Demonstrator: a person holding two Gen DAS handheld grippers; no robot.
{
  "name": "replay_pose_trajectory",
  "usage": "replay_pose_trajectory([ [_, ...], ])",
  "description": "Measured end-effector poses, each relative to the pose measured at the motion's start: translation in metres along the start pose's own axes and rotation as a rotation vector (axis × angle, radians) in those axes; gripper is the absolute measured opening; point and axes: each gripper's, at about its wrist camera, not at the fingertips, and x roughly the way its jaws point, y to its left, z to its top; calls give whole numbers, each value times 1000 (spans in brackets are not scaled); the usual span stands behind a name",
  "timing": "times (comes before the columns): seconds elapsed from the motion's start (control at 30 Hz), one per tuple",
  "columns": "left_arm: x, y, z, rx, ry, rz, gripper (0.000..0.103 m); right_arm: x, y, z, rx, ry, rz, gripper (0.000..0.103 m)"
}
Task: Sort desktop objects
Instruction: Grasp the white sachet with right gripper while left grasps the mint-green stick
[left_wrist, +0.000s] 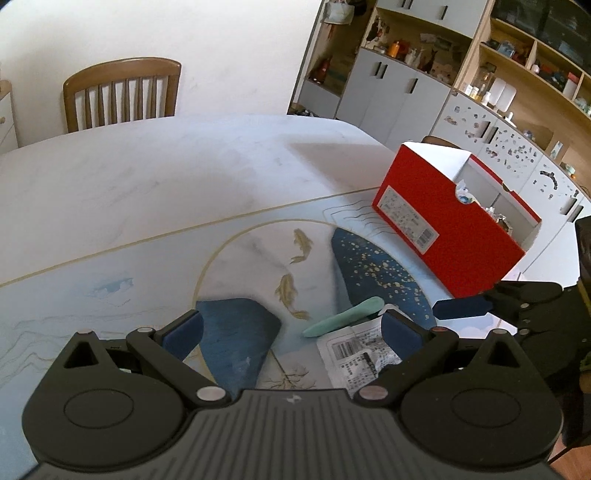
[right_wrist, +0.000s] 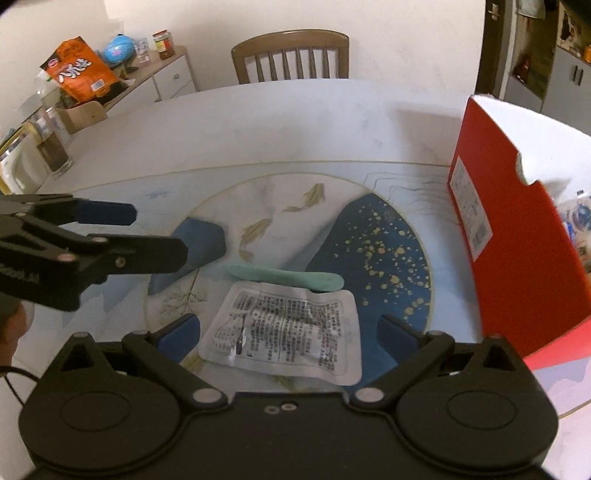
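Two hand-held grippers hover over a painted desk mat (right_wrist: 388, 258) on a pale table (left_wrist: 166, 177), with a mint-green stick-shaped object (right_wrist: 284, 277) and a clear printed packet (right_wrist: 284, 332) lying at the centre of the right wrist frame. The right gripper (right_wrist: 288, 332), filling the bottom of that frame, has its blue-padded fingers spread wide, one to each side of the packet and gripping nothing; whether the pads touch the mat cannot be told. The green object lies just beyond the packet's far edge, the two touching or overlapping slightly. The left gripper (left_wrist: 291, 328), at the bottom of the left wrist frame, is likewise wide open and empty; in its view the green object (left_wrist: 343, 317) and the crumpled packet (left_wrist: 354, 354) sit lower centre-right, close to its right-hand finger. It also appears at the left edge of the right wrist frame, fingers parted above the mat. An open red box (left_wrist: 454, 229) with white inner walls stands at the right of both frames on the mat's edge, some small items visible inside. A wooden chair (right_wrist: 291, 55) is at the table's far side, shelving (left_wrist: 480, 74) fills the upper right of the left wrist frame, and an orange snack bag (right_wrist: 81, 70) sits on a cabinet at upper left of the right wrist frame
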Motion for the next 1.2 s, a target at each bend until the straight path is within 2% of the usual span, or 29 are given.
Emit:
replay_pose_trajectory([
  [0.23,2,5,0,-6,7,1,103,19,-6,0,60,21,-37,102],
  [0.6,9,3,-2,-2,23,-10,103,25,-1,-6,28,12,-50,101],
  [0.7,10,3,-3,2,28,-10,103,25,2,-8,10,-5,-48,97],
  [0.9,12,3,-5,3,37,-13,103,19,-6,-6,37,-27,-23,78],
  [1.2,16,-10,-6,71,20,-53,103,5,-23,-14,43,-4,-39,78],
])
